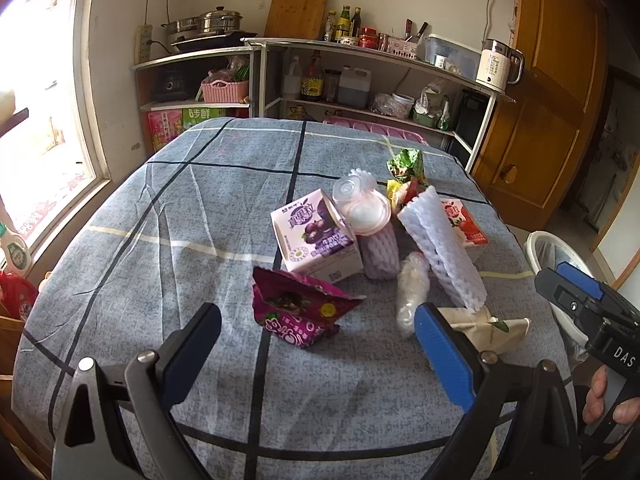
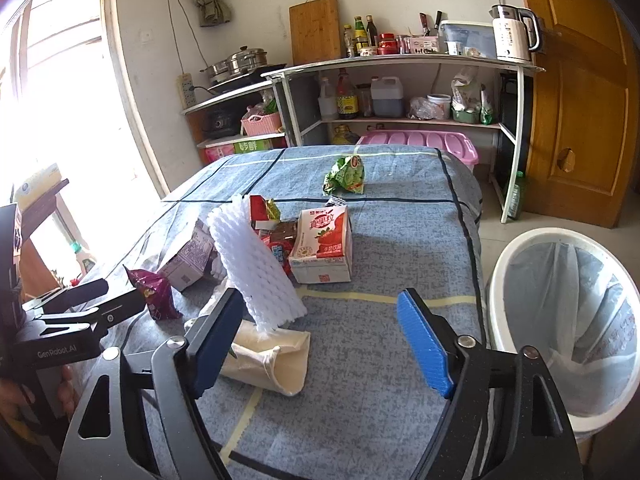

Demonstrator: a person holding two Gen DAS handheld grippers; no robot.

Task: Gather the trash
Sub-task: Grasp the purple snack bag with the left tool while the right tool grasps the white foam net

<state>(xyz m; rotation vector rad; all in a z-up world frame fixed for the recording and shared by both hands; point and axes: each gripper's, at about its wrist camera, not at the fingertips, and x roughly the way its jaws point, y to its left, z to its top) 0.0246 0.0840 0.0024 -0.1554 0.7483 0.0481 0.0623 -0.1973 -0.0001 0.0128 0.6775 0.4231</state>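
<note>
While both hand-held grippers (image 1: 318, 344) (image 2: 320, 340) gape empty, one reads "GenRobot.AI"; another "DAS".

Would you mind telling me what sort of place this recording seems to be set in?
Most likely a home kitchen: a steamer pot on a cooktop, shelves with sauce bottles, an electric kettle and a cutting board behind a cloth-covered table.

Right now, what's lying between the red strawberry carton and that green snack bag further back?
Only bare blue checked cloth separates the strawberry carton from the green snack bag; the right wrist view shows that stretch plainly.
</note>
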